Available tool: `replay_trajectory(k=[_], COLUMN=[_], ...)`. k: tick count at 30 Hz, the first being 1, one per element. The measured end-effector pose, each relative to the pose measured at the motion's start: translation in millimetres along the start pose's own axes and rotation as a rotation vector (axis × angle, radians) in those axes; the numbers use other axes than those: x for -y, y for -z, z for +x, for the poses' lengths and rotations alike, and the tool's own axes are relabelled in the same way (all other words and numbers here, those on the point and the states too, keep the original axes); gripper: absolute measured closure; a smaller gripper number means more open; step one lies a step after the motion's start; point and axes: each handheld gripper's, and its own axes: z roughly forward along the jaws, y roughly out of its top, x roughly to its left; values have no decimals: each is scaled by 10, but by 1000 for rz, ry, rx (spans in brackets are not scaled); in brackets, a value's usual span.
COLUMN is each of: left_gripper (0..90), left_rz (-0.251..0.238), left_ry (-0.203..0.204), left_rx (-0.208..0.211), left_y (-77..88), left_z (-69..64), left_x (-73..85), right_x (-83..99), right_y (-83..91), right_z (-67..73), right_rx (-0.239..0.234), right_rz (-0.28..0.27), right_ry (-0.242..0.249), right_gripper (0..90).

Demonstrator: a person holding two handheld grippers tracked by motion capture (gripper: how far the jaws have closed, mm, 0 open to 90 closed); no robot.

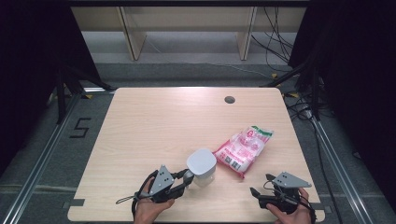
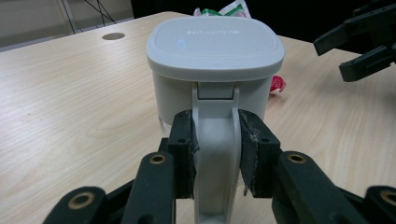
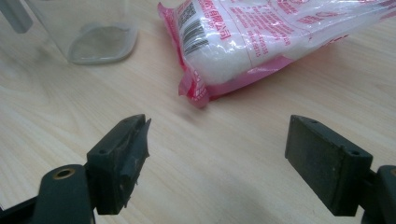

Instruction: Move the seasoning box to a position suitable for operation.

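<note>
A clear container [image 1: 201,167] with a pale grey lid [image 2: 215,44] stands near the table's front middle. My left gripper [image 1: 187,178] reaches it from the left, and its jaws are shut on the container's white handle [image 2: 215,122]. A pink-and-white bag of white grains [image 1: 243,148] lies flat just right of the container, apart from it. My right gripper [image 1: 261,185] rests at the front right corner with its jaws wide open and nothing between them. In the right gripper view the bag [image 3: 261,37] lies ahead of the right gripper [image 3: 217,154], and the container's clear base [image 3: 93,32] is at upper left.
The wooden table [image 1: 154,126] has a round cable hole [image 1: 229,99] near its far edge. Beyond the table stand wooden frame legs [image 1: 132,39], with cables on the floor at right [image 1: 280,51]. Dark curtains flank both sides.
</note>
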Motion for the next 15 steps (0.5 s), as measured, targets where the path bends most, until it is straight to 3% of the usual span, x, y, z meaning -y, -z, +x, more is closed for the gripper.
replay_trajectory(k=[3,4,6,7,9,15], left_gripper=[681,682,682,682,682,682], left_rz=[14,0,17,5,7,17], left_ry=[-22,-1,-25,-25,-1,-2], left_rx=[-24,-20,-47,-40,-48,-59], left_y=[-6,-26,-25,-37,-41,-57], left_z=[13,7,44,59,73,130], left_x=[-13,-8,-18,-22,-22,-36], right_x=[1,4,2,1,5,2], right_y=[-8,-9,-9,-4,-6,-14], right_z=[-7,-17,-12,-9,-9,-13], right_rx=[-4,-1,-3,0,3,-18], right_rz=[2,9,8,12,11,16], right_ry=[3,23,22,21,20,13], right_gripper=[219,219,220,220,219,220])
